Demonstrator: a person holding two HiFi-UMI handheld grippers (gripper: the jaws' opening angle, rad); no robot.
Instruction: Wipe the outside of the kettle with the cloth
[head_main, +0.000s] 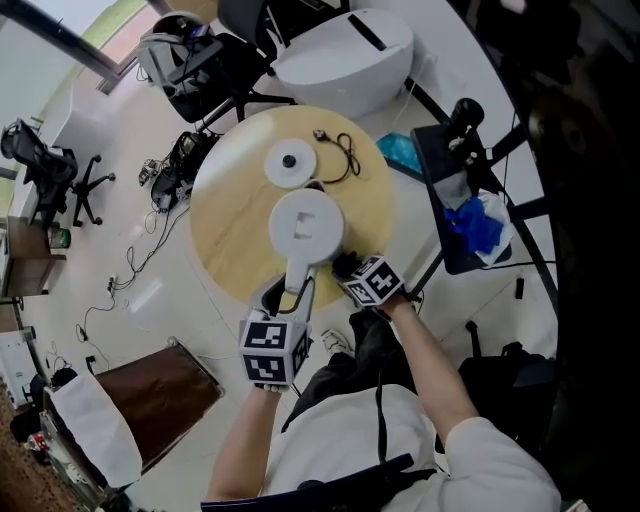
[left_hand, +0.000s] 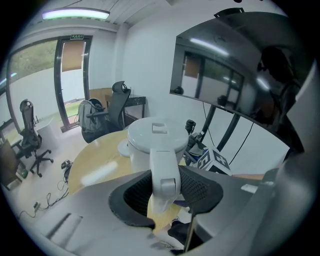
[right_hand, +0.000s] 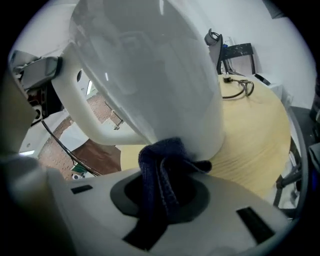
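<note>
One white kettle (head_main: 306, 222) stands nr ctr of the round table (head_main: 225, 235), L gripper (head_main: 288, 296) clamped on its handle (head_main: 297, 272) at 6 o'clock, R gripper (head_main: 350, 270) pinching one dark cloth (right_hand: 162, 165) against its wall at 4, one base disc (head_main: 290, 163) w/ cord (head_main: 346, 152) at 12.

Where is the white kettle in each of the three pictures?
Head view: the kettle is mid-picture, seen from above.
Left gripper view: the kettle is at the centre, with its handle between the left tool's jaws.
Right gripper view: the kettle fills the upper middle, with the cloth against its base.
Shared landmark: the round wooden table.
</note>
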